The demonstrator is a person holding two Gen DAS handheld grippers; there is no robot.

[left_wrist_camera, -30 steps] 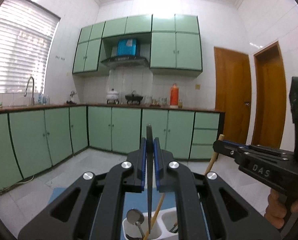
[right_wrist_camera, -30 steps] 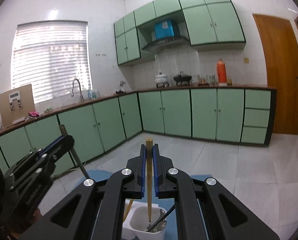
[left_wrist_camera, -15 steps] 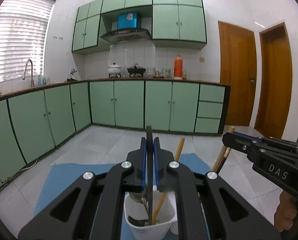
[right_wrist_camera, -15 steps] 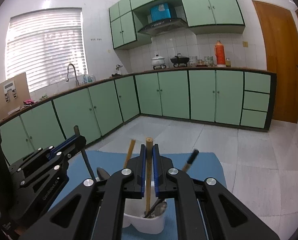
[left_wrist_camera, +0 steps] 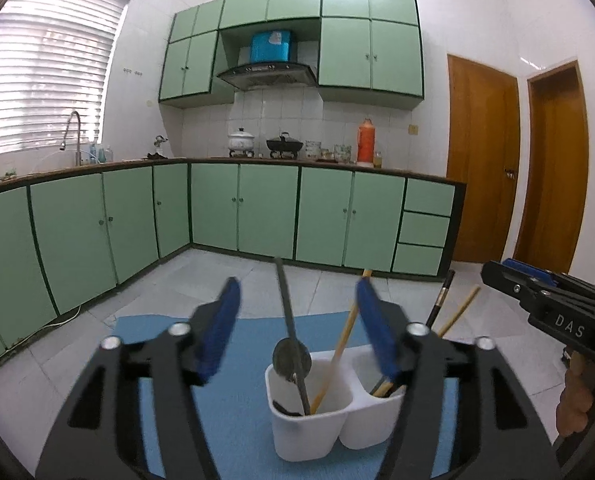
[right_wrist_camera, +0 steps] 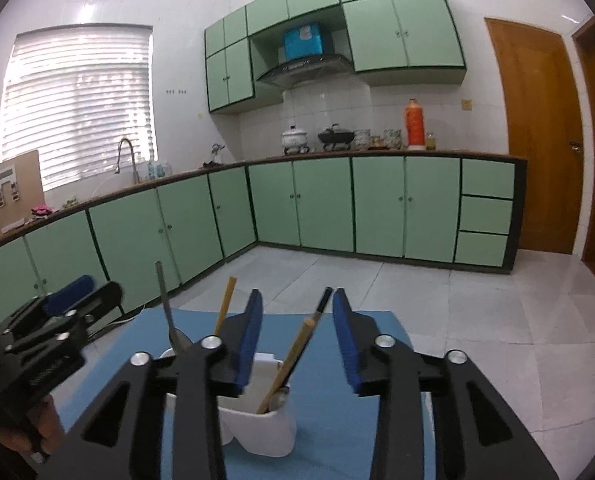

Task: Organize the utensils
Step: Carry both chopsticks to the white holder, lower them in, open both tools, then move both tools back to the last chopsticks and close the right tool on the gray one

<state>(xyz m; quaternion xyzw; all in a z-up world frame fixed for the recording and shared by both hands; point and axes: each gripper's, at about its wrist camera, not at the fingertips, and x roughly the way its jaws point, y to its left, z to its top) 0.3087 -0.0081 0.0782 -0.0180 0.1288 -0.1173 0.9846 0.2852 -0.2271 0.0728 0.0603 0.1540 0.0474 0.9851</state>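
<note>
Left wrist view looked along the left claw [left_wrist_camera: 297, 322], whose blue pads [left_wrist_camera: 222, 326] had just been spreading apart and stood wide, released, pressing on nothing. Between them rose the dark handle of a metal spoon [left_wrist_camera: 290, 332], which leaned free in the left compartment of a white two-compartment utensil holder [left_wrist_camera: 311, 426], its bowl showing just above the rim. A bamboo chopstick [left_wrist_camera: 343, 342] leaned in that same compartment. In the right compartment stood a black-handled utensil [left_wrist_camera: 441, 300] and another bamboo chopstick [left_wrist_camera: 459, 310]. The holder sat on a blue mat [left_wrist_camera: 249, 336] spread over the tiled floor [left_wrist_camera: 217, 276]. At the right edge the right claw [left_wrist_camera: 517, 276] hung level, gripped by a hand [left_wrist_camera: 581, 396].

From the right wrist view, the right claw [right_wrist_camera: 297, 334] had likewise just been opening; its pads stood apart and clear of the bamboo chopstick [right_wrist_camera: 293, 356] between them, which rested in the nearer compartment of the holder [right_wrist_camera: 265, 426] beside the black-handled utensil [right_wrist_camera: 317, 316]. The spoon [right_wrist_camera: 168, 312] and the other chopstick [right_wrist_camera: 225, 300] stood in the farther compartment, beyond the left finger.

Farther back ran green cabinets [left_wrist_camera: 257, 212] under a counter carrying a white pot [left_wrist_camera: 240, 140], a black pan [left_wrist_camera: 284, 145] and an orange flask [left_wrist_camera: 366, 140], with wooden doors [left_wrist_camera: 479, 160] at the right.
</note>
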